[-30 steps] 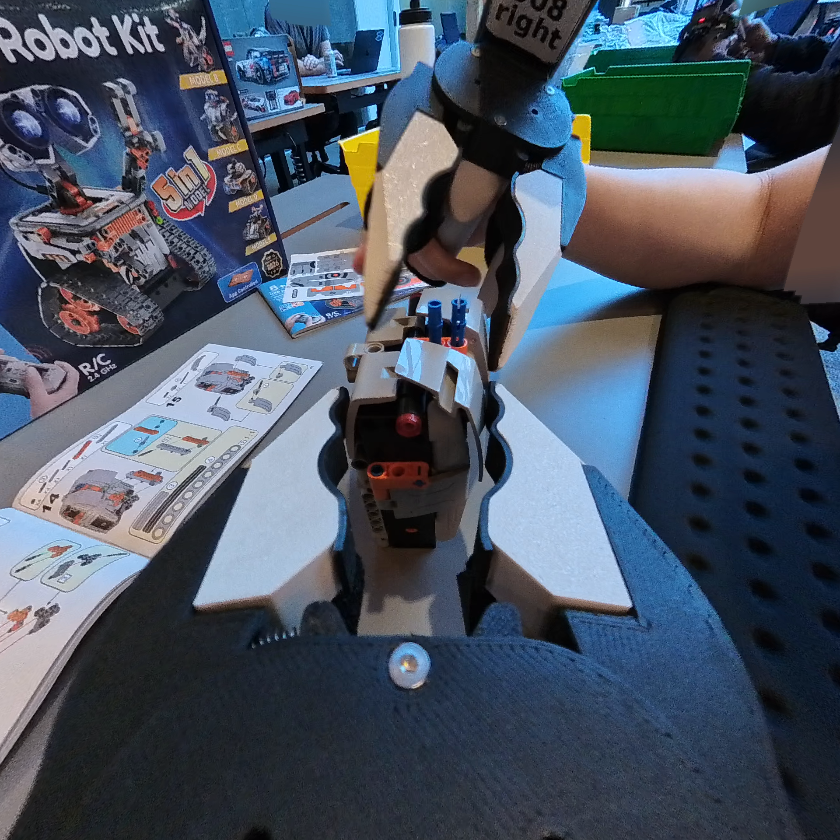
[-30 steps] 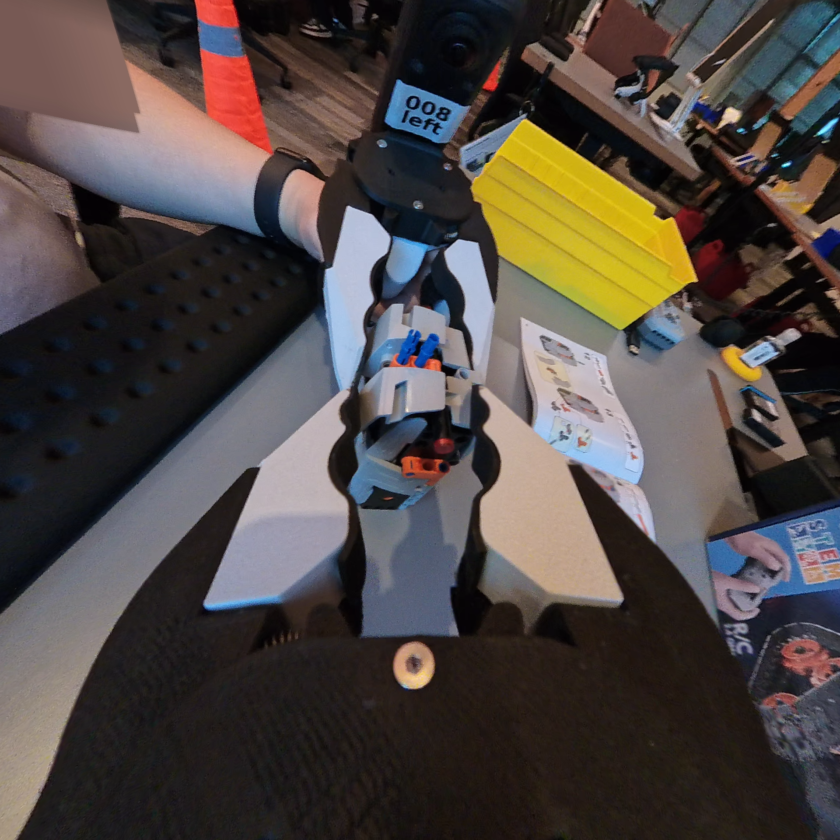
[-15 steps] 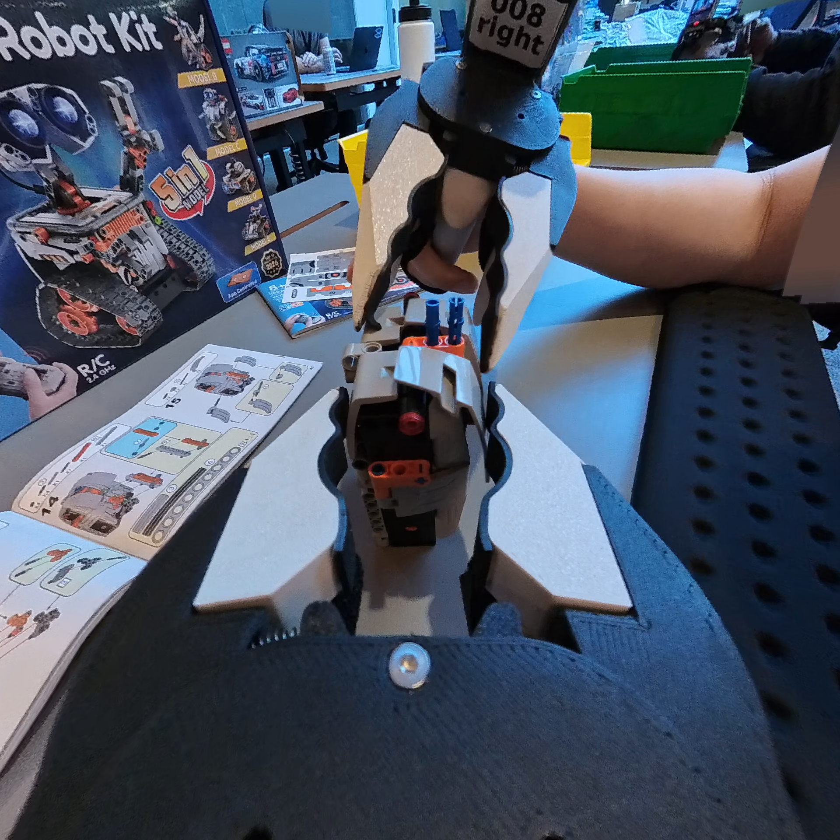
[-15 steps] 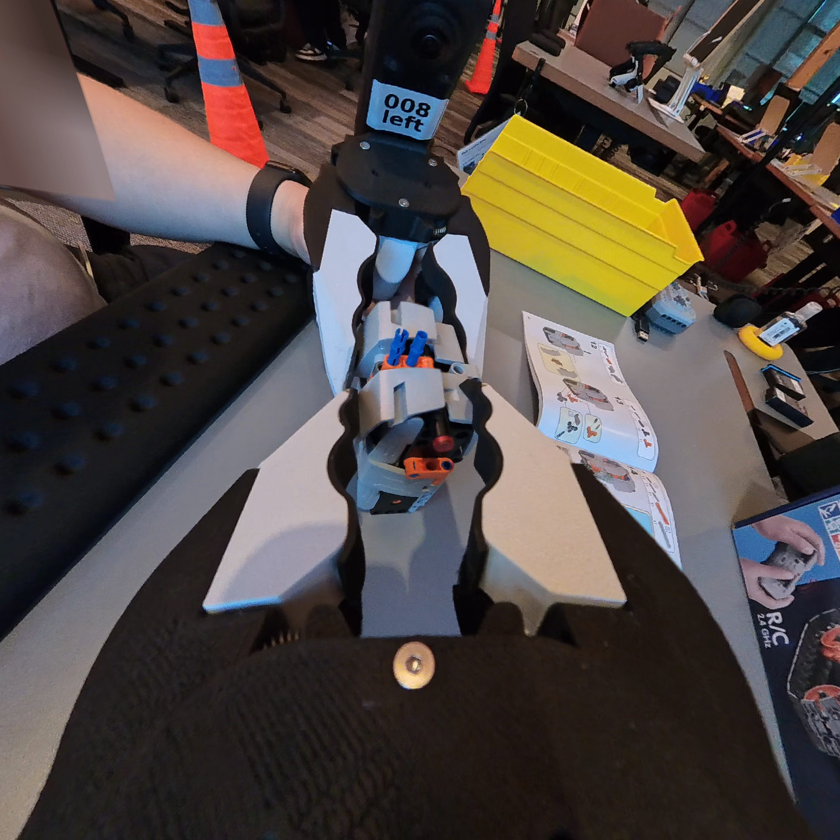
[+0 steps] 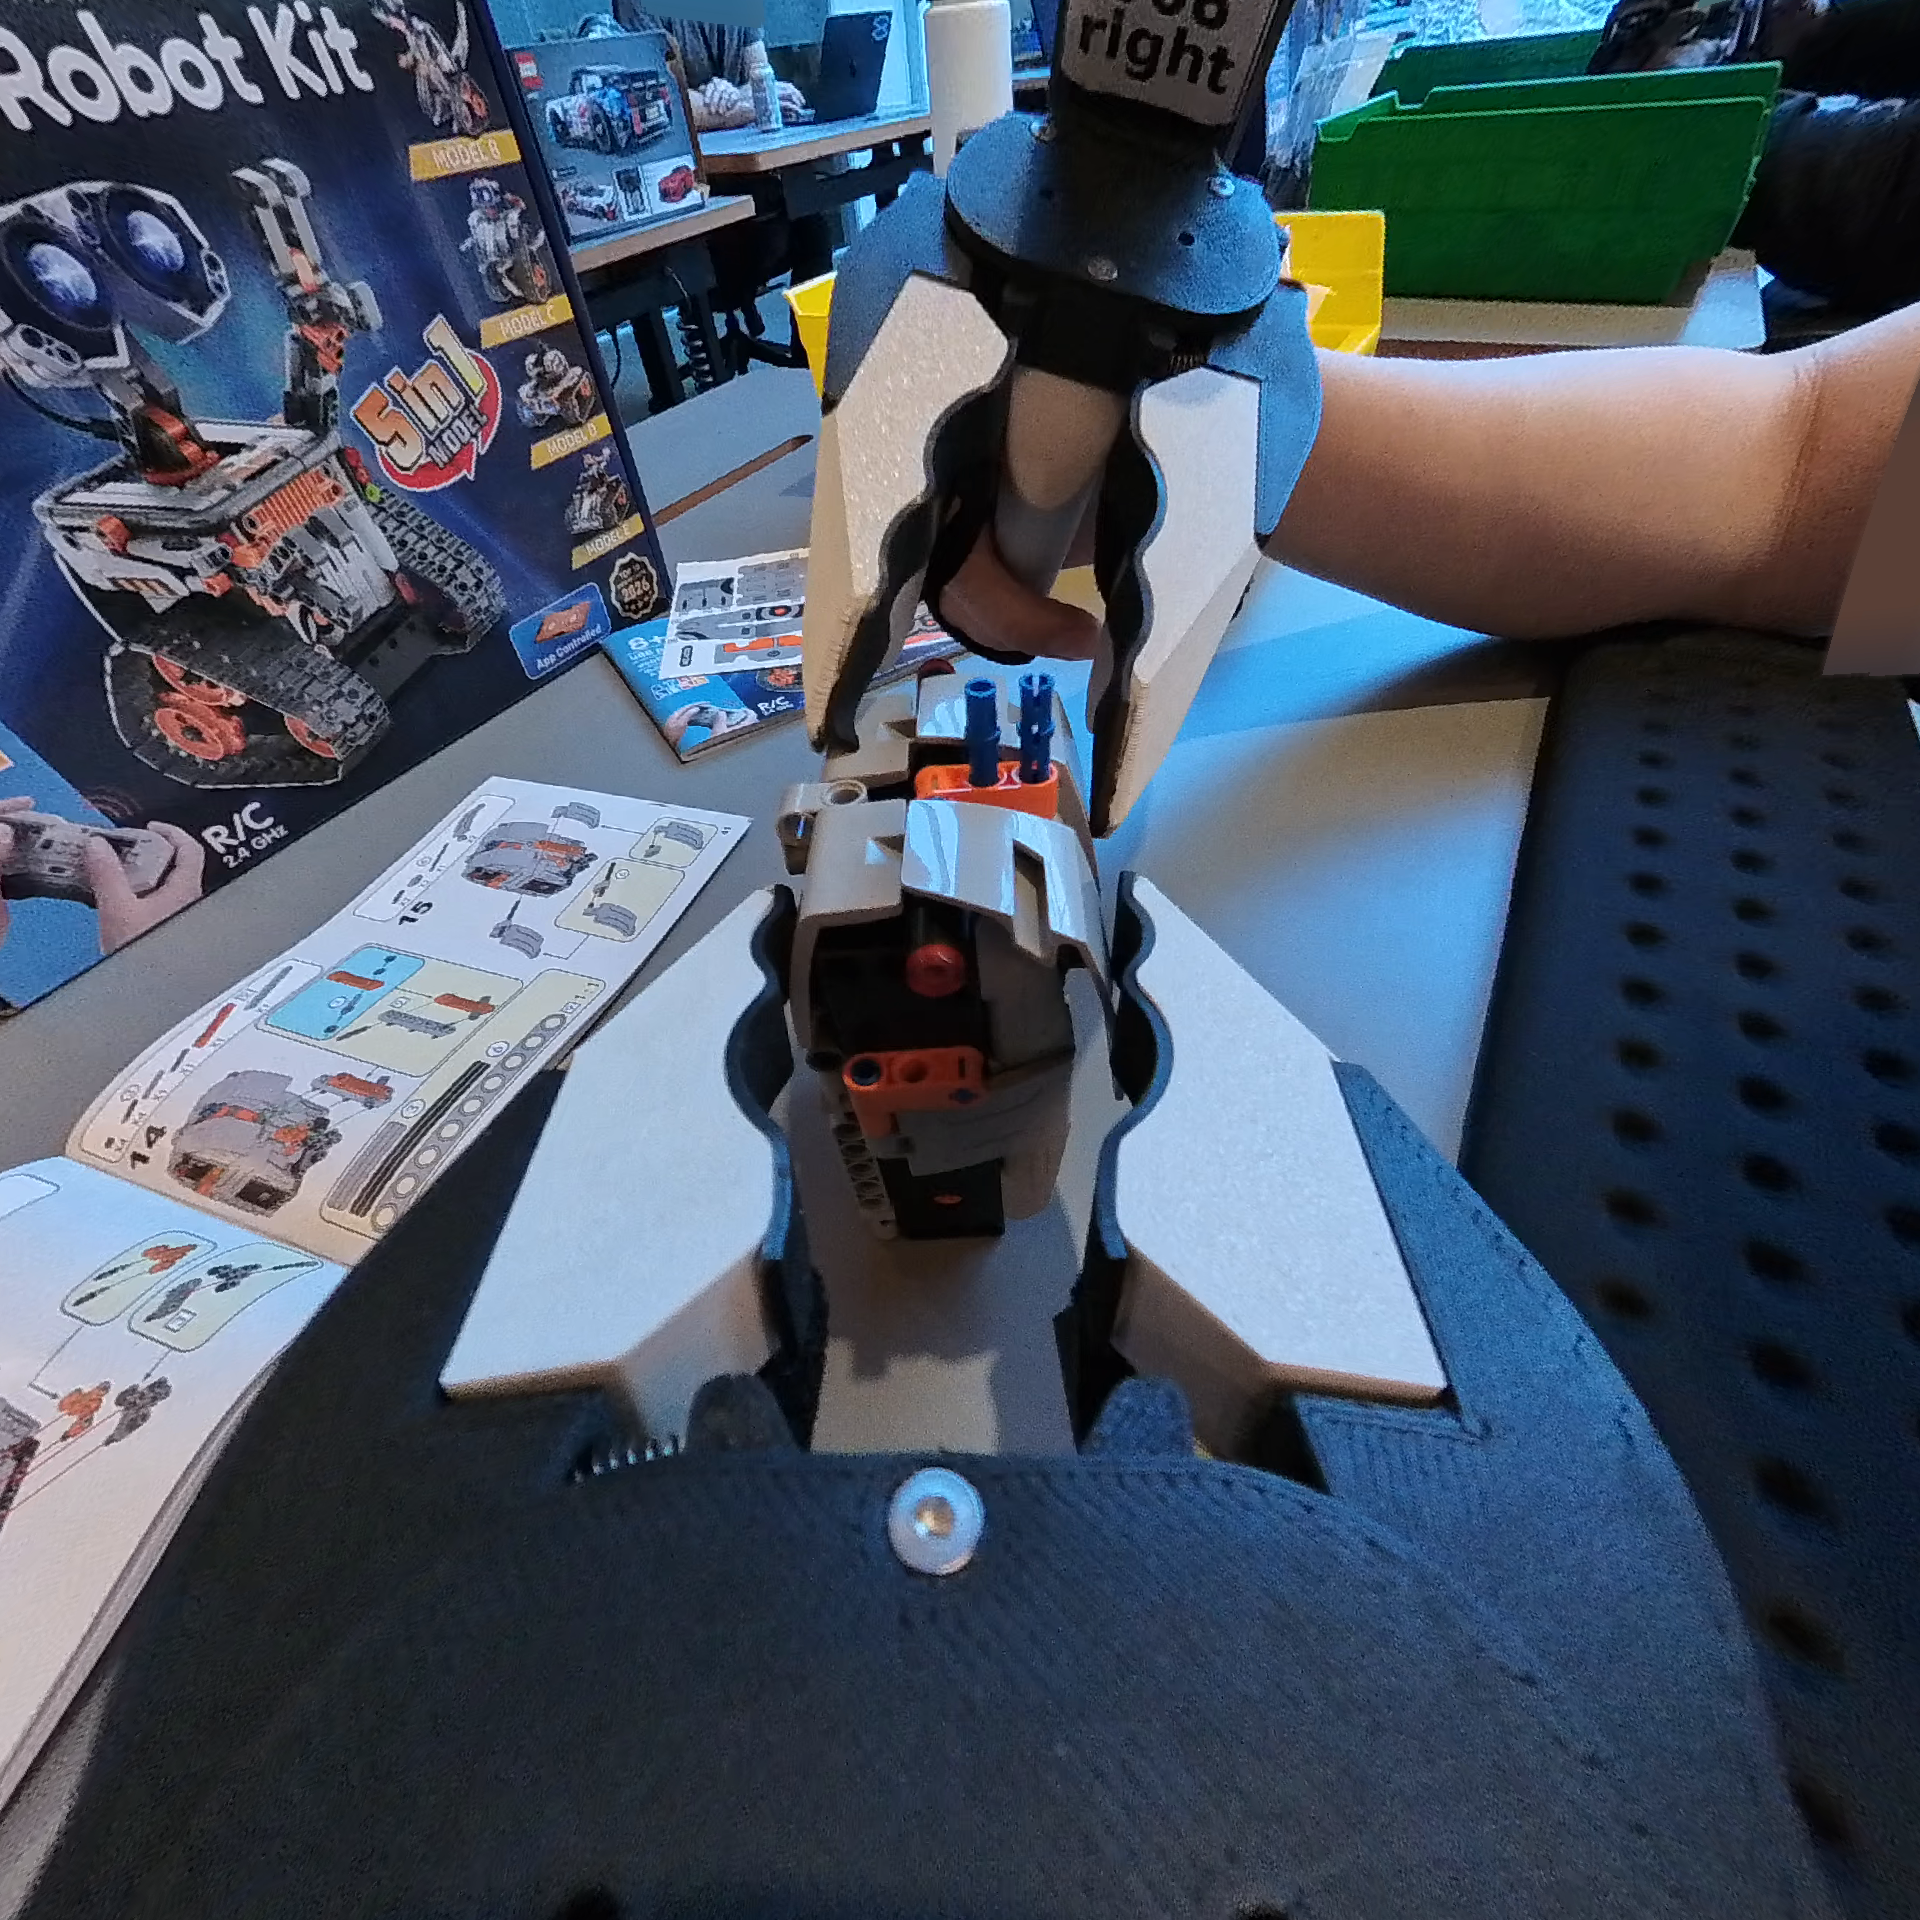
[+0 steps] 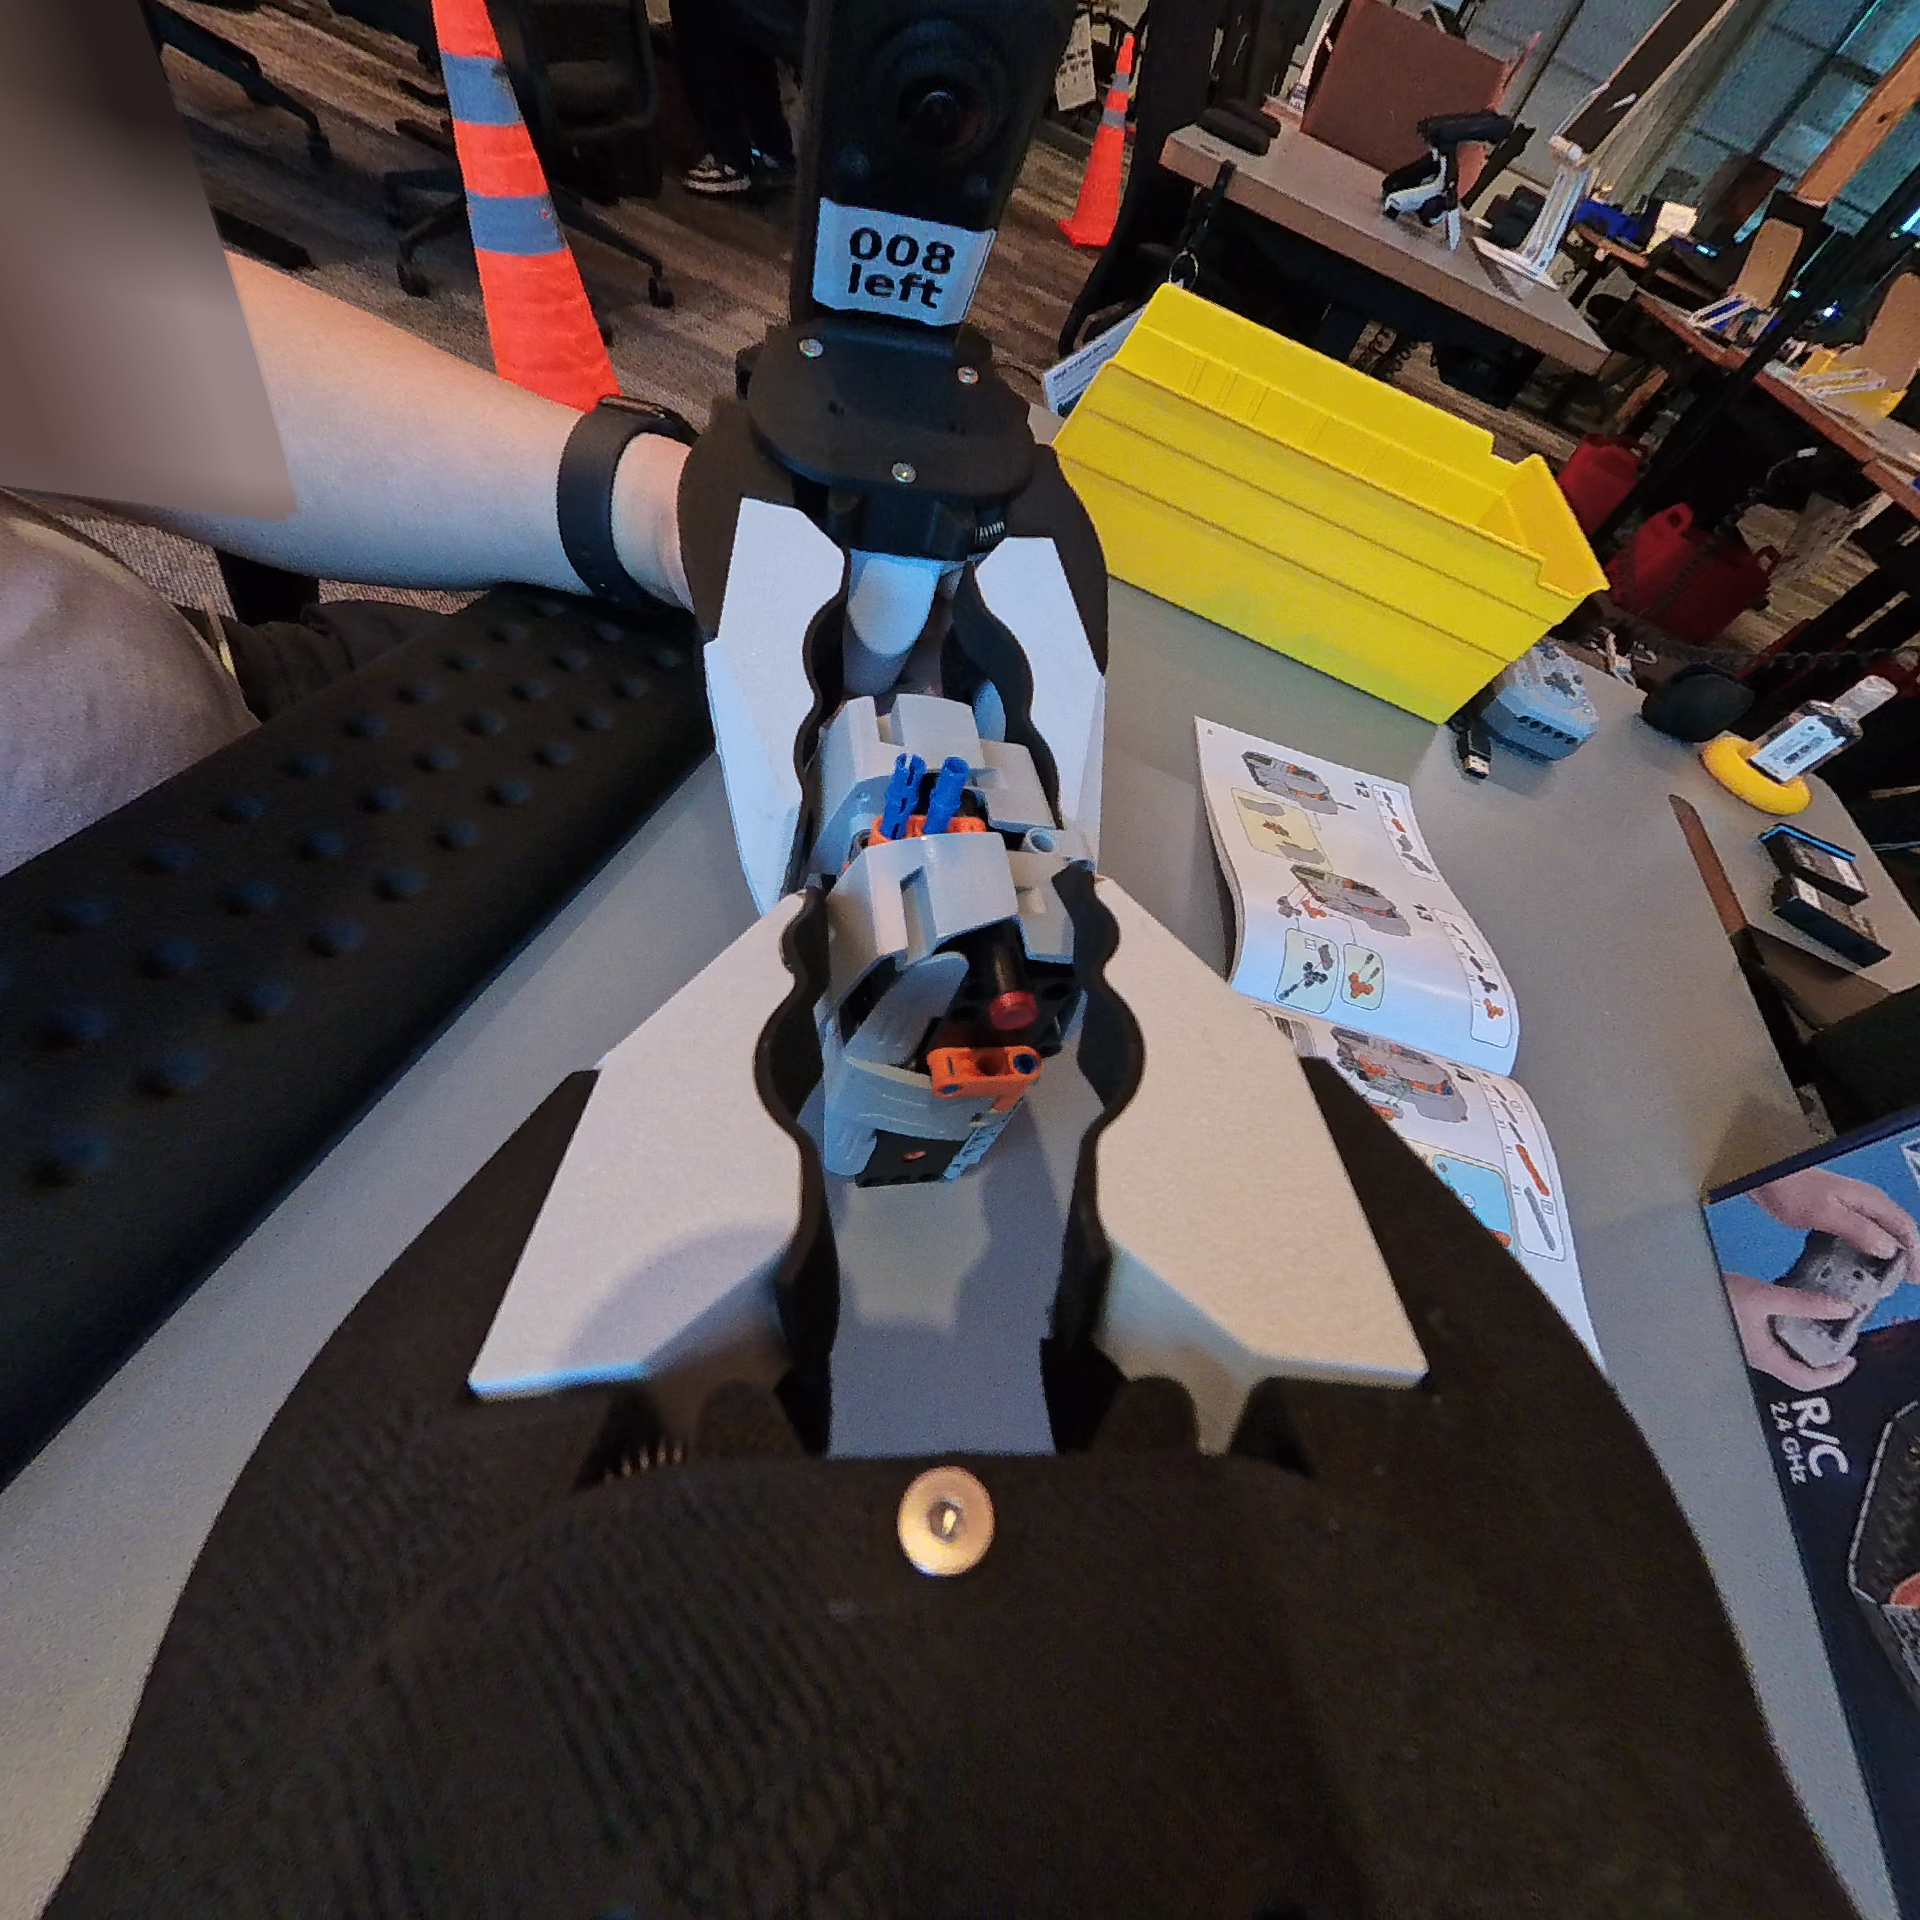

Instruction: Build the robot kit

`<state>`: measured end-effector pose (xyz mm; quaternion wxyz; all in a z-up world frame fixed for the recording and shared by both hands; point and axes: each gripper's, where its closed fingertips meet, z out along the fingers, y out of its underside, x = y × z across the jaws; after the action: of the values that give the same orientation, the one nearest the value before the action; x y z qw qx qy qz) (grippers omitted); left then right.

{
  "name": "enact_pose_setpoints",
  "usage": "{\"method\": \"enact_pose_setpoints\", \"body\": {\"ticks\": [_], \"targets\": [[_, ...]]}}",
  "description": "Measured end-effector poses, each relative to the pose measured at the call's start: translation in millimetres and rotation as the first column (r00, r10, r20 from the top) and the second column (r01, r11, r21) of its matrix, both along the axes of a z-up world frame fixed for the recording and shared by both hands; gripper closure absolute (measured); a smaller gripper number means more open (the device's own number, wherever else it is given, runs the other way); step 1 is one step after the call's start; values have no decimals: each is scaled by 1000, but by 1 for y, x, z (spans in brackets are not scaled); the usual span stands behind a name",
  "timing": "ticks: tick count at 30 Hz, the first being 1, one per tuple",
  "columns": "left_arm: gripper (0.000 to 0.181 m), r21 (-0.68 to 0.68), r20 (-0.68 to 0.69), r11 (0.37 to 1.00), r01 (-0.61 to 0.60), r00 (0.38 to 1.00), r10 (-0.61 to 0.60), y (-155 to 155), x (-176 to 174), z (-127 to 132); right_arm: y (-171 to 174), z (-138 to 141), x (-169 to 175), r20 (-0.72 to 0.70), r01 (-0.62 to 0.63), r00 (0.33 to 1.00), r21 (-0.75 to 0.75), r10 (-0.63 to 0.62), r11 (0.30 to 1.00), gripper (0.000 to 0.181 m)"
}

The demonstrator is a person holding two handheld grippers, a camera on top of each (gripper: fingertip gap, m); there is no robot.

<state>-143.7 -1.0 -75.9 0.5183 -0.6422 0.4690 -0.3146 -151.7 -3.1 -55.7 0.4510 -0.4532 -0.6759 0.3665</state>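
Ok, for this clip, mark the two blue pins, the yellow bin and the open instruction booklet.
blue pins [image 5: 1004,727], left wrist view, on the shaft of the left pin.
yellow bin [image 6: 1309,530], right wrist view, on its long side wall.
instruction booklet [image 5: 416,997], left wrist view, on the upper open page.

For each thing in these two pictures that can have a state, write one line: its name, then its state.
left gripper: jaws shut on the brick assembly.
right gripper: jaws shut on the same assembly from the opposite end.
brick assembly: part-built, held by both grippers.
instruction booklet: open, flat on the table.
yellow bin: upright on the table; contents hidden.
kit box: standing upright.
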Motion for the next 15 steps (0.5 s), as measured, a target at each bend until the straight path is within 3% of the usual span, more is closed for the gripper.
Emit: {"method": "enact_pose_setpoints", "body": {"ticks": [15], "targets": [[122,-2,17,1000,-13,1000,13,5,3,1,4,3,2,-95,-15,995,-100,6,995,136]]}}
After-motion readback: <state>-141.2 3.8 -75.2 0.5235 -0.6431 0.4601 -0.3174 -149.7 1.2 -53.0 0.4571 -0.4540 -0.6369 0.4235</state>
